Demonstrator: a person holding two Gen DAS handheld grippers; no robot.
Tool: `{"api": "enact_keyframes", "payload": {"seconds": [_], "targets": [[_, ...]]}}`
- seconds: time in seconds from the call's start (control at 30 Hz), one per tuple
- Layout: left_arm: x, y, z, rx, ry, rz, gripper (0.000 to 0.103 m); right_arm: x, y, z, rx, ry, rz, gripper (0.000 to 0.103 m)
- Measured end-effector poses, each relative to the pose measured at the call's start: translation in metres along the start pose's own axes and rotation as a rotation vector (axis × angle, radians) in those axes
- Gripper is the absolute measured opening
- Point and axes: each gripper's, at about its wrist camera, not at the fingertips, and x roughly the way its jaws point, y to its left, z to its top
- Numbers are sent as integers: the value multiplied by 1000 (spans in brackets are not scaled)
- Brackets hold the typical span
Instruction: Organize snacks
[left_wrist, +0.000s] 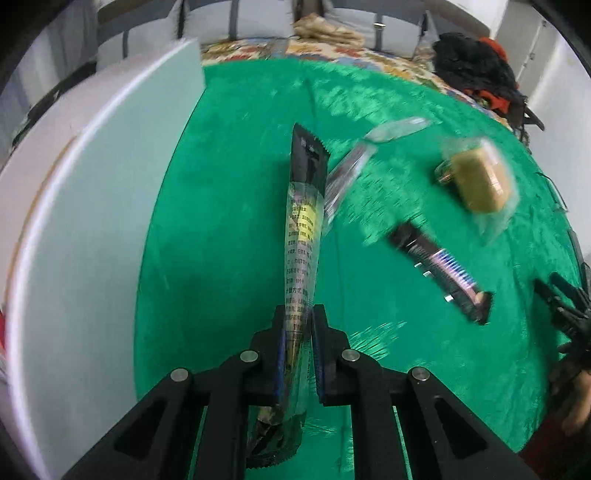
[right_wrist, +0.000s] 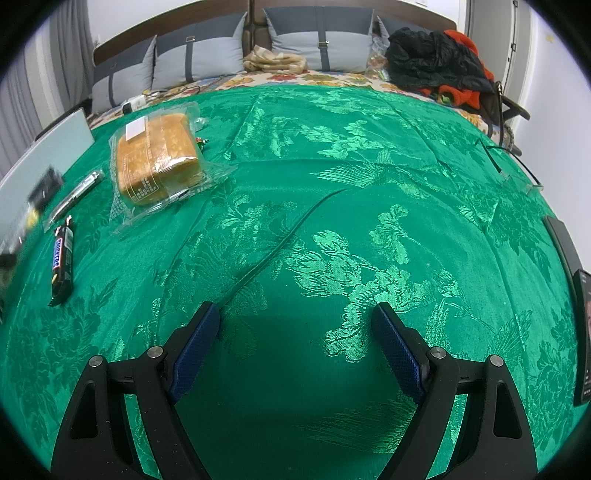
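Observation:
My left gripper (left_wrist: 298, 314) is shut on a long clear snack packet with a black top (left_wrist: 303, 221), which sticks out ahead of the jaws above the green cloth (left_wrist: 240, 147). To its right lie a second clear packet (left_wrist: 347, 173), a wrapped bread loaf (left_wrist: 480, 181) and a dark chocolate bar (left_wrist: 441, 271), all blurred. My right gripper (right_wrist: 295, 321) stands open over bare green cloth (right_wrist: 332, 184), nothing between its fingers. In the right wrist view the bread loaf (right_wrist: 159, 162), a thin clear packet (right_wrist: 74, 197) and the chocolate bar (right_wrist: 62, 258) lie at far left.
A white board (left_wrist: 92, 203) stands along the left side of the cloth, also seen as a white board (right_wrist: 40, 162) in the right wrist view. Grey pillows (right_wrist: 207, 55) and a heap of black and red clothes (right_wrist: 439, 62) lie at the back. A dark phone (right_wrist: 583, 332) rests at the right edge.

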Motion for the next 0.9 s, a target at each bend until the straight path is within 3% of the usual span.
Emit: {"api": "enact_keyframes", "payload": {"seconds": [0.03,0.1,0.13,0.23,0.33,0.57,0.9], "targets": [[3,3,-2,-14,-4,15,28,0,0,0,0,0,0,88],[9,11,-5,-58,-12,64,85,0,0,0,0,0,0,88],[9,14,-7,-78,-31,81,91,0,0,0,0,0,0,88],[13,20,-14,-105,-43,88,92,0,0,0,0,0,0,88],[15,16,-18,-48,-72,128,94,0,0,0,0,0,0,88],[14,15,-29,-20,-161,110,102,0,0,0,0,0,1,88],[15,13,-29,-35,-179,118,103,0,0,0,0,0,1,88]]}}
